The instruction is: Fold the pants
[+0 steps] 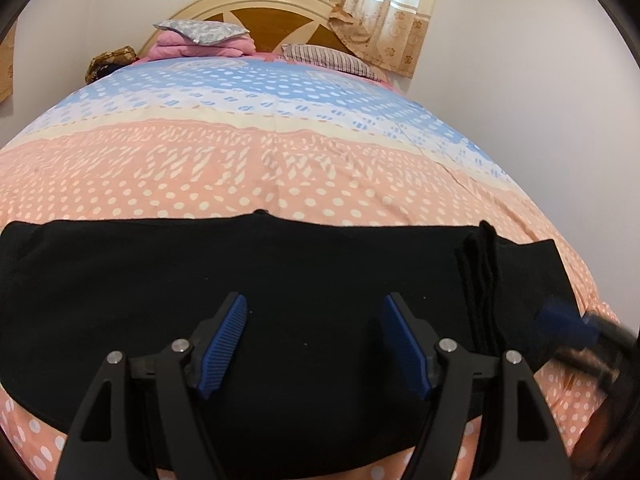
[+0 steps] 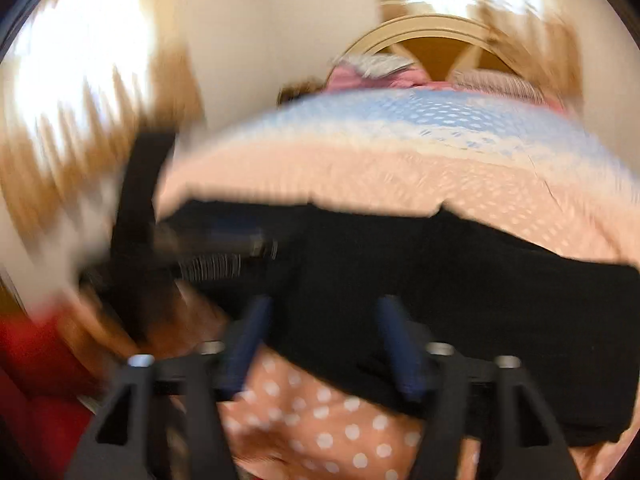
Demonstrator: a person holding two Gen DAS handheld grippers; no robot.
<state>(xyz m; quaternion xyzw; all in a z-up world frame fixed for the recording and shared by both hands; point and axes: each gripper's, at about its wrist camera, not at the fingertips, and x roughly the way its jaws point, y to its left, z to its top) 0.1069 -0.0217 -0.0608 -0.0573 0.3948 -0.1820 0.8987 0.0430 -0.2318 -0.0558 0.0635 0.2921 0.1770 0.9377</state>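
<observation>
Left claw (image 1: 314,314) hangs with its two blue-padded fingers (image 1: 224,350) spread wide, nothing between them, poised just over the middle of the black pants (image 1: 200,280). Those pants lie flat across the near end of the bed, a broad dark band running side to side, with a bunched, ridged fold (image 1: 480,280) standing up toward the right end. Over at that right end, in the left wrist view, the right claw (image 1: 568,322) shows only as a blue and black blur above the cloth's edge.

From the right wrist view everything is smeared by motion. Its own claw (image 2: 324,312) also has its fingers well apart and empty, hovering over the near edge of the pants (image 2: 460,280), where black cloth meets the dotted bedcover (image 2: 320,420). The left claw (image 2: 224,240) appears there as a dark blurred shape at the far left end of the garment.

Under the pants the bedcover (image 1: 240,160) is peach with white dots, turning to pale cream and then blue bands farther up the bed. At the head sit a folded pink blanket (image 1: 200,46) with a grey patterned pillow (image 1: 200,32) on top, and a striped pillow (image 1: 332,58) beside them. Behind rises an arched cream and wood headboard (image 1: 280,14), with patterned curtains (image 1: 384,12) against plain pale walls.
</observation>
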